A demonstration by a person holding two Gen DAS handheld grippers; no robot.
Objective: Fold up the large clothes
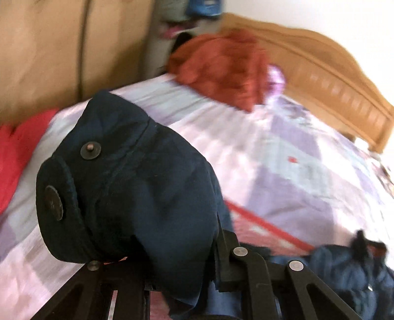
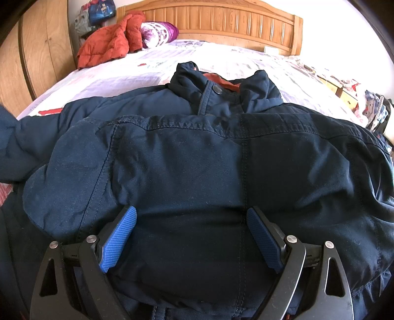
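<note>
We see the navy jacket (image 2: 197, 160) spread across the bed (image 2: 147, 66), collar toward the wooden headboard (image 2: 221, 22), its cuff (image 1: 110, 184) with 2 snap buttons lifted above the quilt. Our left hand-held gripper (image 1: 170, 278) is clamped on that cuff, while our right hand-held gripper (image 2: 192, 236) rests on the jacket's body with jaws wide, gripping nothing. An orange puffer jacket (image 2: 108, 44) lies heaped near the headboard.
</note>
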